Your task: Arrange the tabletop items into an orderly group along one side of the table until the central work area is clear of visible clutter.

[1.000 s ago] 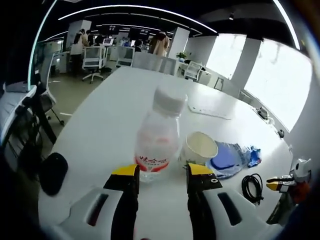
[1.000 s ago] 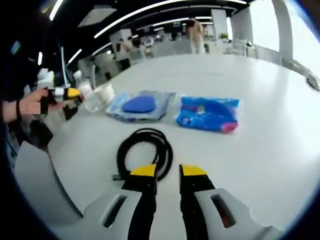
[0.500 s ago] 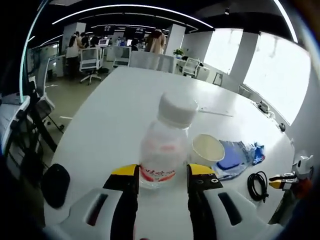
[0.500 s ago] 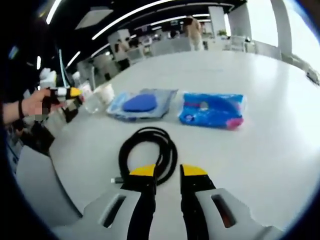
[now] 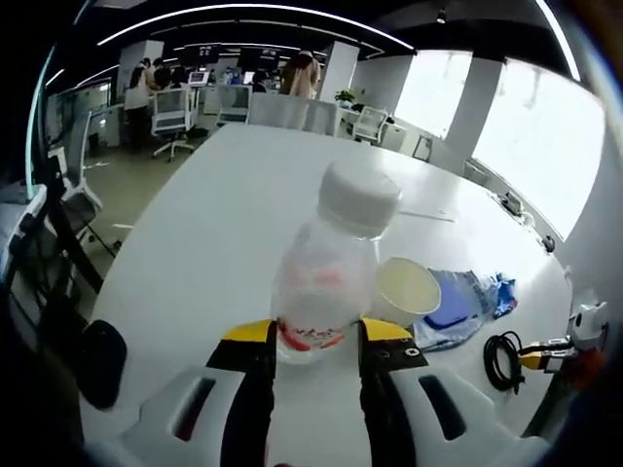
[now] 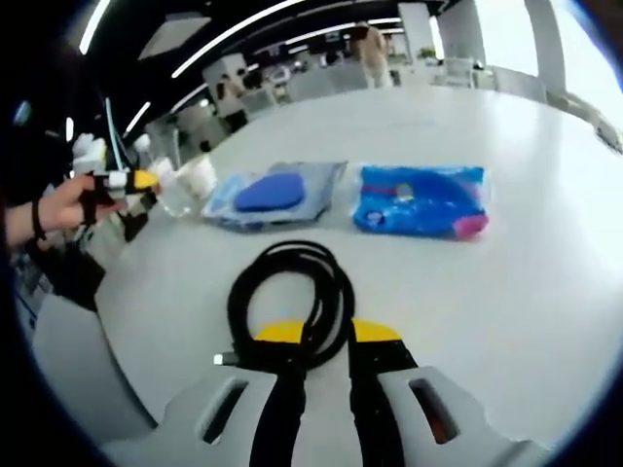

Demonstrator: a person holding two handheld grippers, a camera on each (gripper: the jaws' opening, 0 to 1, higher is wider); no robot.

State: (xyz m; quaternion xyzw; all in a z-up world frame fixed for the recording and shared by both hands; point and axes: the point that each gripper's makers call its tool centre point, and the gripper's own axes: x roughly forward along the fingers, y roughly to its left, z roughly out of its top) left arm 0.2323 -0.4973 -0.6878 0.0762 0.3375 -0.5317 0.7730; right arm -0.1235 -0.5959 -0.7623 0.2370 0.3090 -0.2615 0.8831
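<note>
Office chairs and bright windows ring the long white table (image 5: 224, 214) we work on. Our left gripper (image 5: 313, 336) has its yellow-tipped jaws narrowed around the base of a clear plastic water bottle (image 5: 326, 272) with a white cap — the bottle stands upright between them, though we cannot tell whether both pads touch it. Just right of that gripper sits a white paper cup (image 5: 407, 290), and beyond it a clear bag holding something blue (image 5: 458, 306). Our right gripper (image 6: 316, 336) has the near edge of a coiled black cable (image 6: 287, 297) lying between its jaws, which stand slightly apart. Ahead of it lie the clear bag (image 6: 273, 193) on the left and a blue packet (image 6: 421, 199) on the right, near each other but apart.
</note>
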